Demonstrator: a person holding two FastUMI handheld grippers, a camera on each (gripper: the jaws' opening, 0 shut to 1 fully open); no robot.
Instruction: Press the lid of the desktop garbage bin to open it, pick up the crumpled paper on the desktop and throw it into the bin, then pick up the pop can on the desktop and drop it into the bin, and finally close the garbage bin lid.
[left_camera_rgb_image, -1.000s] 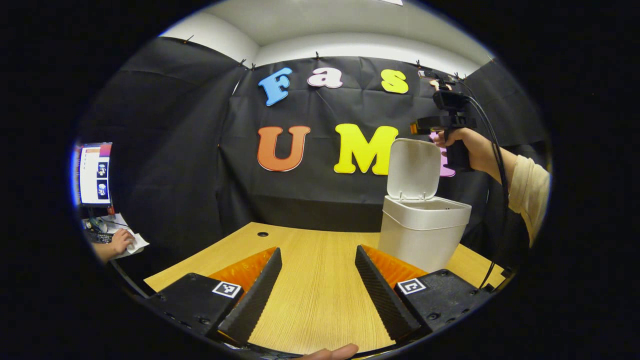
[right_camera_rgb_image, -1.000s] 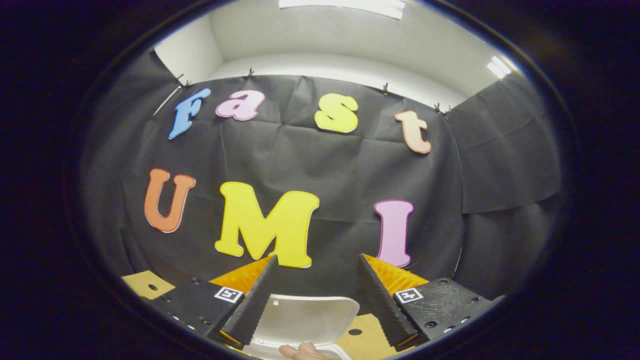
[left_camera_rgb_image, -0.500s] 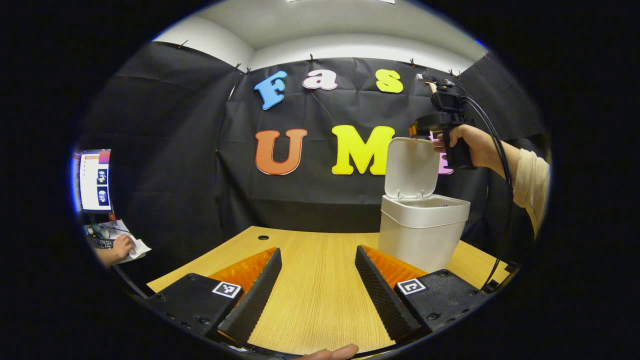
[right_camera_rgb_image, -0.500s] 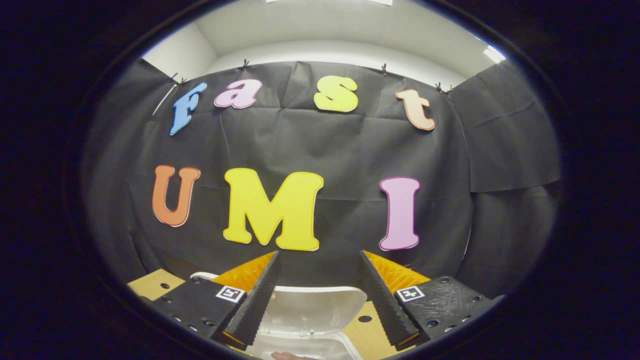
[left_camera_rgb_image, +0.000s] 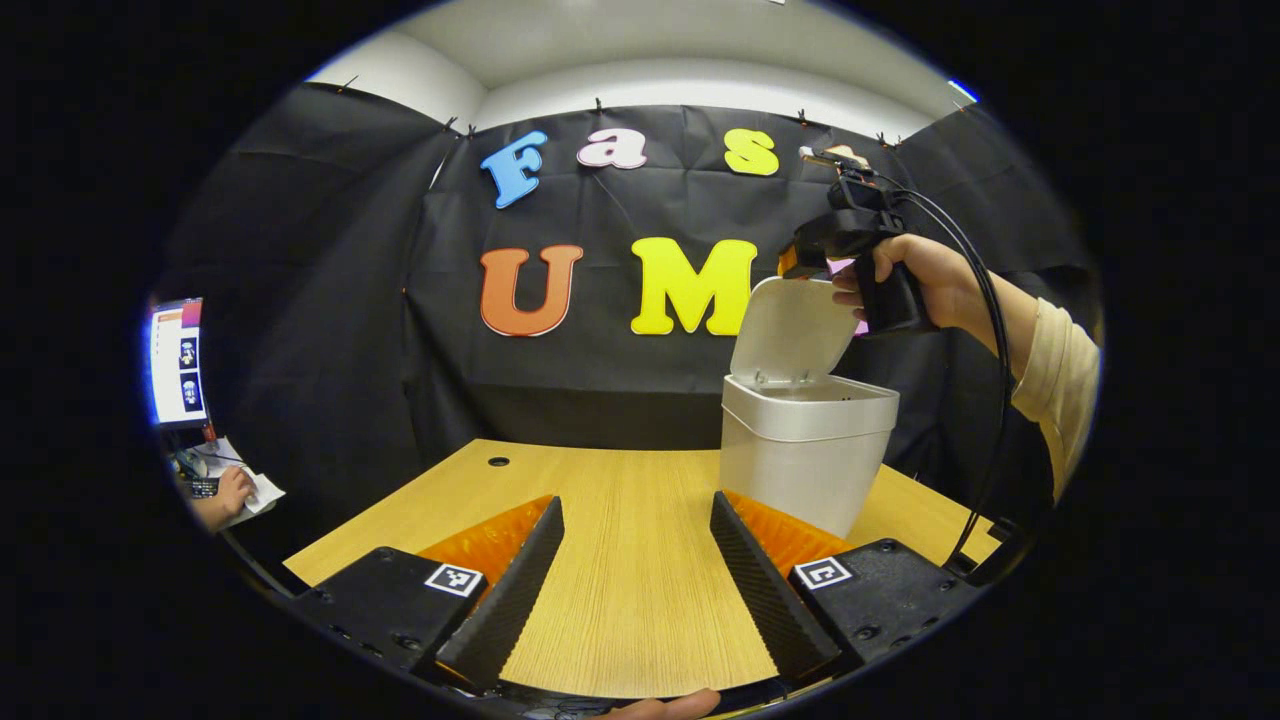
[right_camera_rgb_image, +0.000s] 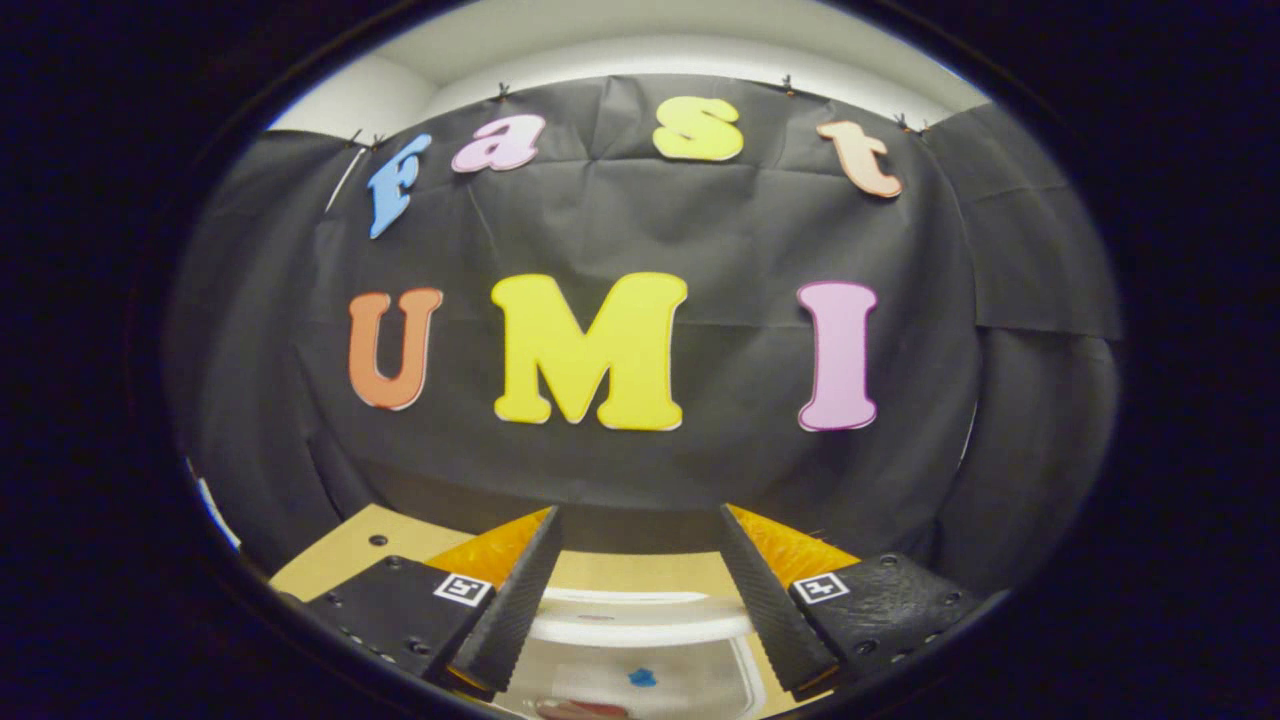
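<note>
The garbage bin stands at two o'clock on the tabletop, its lid half tilted under the right hand-held gripper. Both hand-held grippers gape empty, the left hand-held gripper idle. Judging by this, only closing remains.

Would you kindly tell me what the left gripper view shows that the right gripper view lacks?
Left gripper view: the bin from the side, its lid tilted, the right gripper by the lid's top edge in a hand, a monitor. Right gripper view: a blue spot on white plastic between its fingers. Both: the wooden table and black cloth wall.
</note>
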